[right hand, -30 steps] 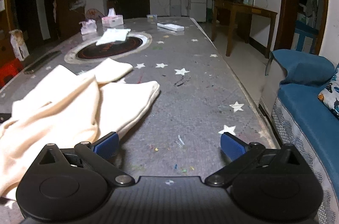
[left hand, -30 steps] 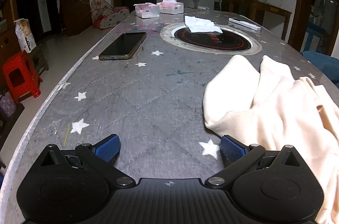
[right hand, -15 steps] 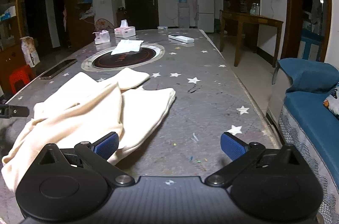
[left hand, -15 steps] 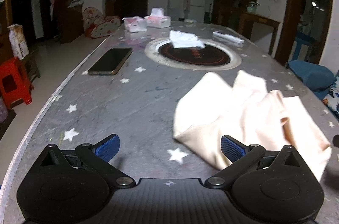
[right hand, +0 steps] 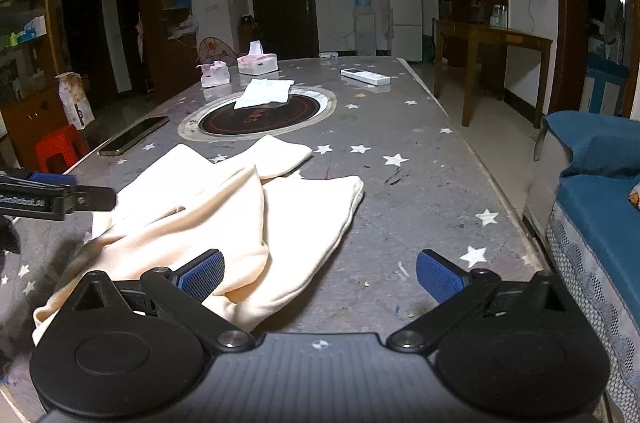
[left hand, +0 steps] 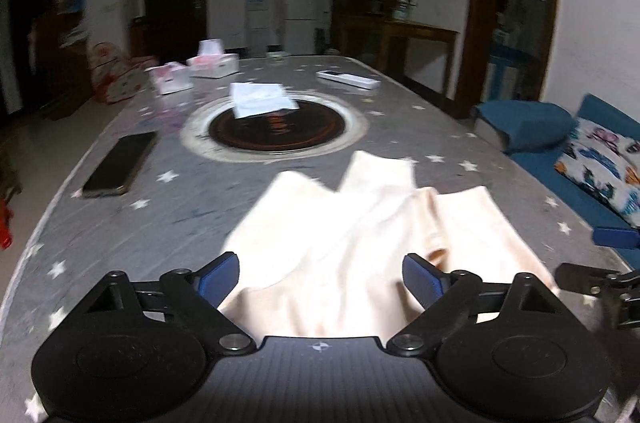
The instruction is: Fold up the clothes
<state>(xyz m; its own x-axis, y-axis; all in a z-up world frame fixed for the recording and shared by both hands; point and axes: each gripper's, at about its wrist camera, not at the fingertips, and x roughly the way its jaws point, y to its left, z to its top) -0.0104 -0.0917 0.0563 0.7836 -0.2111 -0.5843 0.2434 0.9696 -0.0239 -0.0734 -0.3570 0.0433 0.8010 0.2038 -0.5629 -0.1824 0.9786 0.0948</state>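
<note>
A cream garment (left hand: 352, 231) lies crumpled on the grey star-patterned table (left hand: 160, 223); it also shows in the right wrist view (right hand: 240, 219). My left gripper (left hand: 320, 277) is open and empty, above the garment's near edge, with cloth showing between its blue pads. My right gripper (right hand: 318, 277) is open and empty, over the garment's right near corner. The left pad (right hand: 200, 275) is over cloth, the right pad over bare table. Each gripper shows at the edge of the other's view: the right gripper (left hand: 612, 255) and the left gripper (right hand: 52, 193).
A black phone (left hand: 120, 163) lies at the table's left. A round black hotplate (left hand: 276, 127) holds a white cloth (left hand: 260, 97). Tissue boxes (left hand: 214, 63) and a remote (left hand: 348, 79) sit further back. A blue sofa (right hand: 600, 191) flanks the table's right edge.
Both grippers have pulled back and risen. The left one has swung right, so the garment now lies between its fingers. The garment itself has not moved.
</note>
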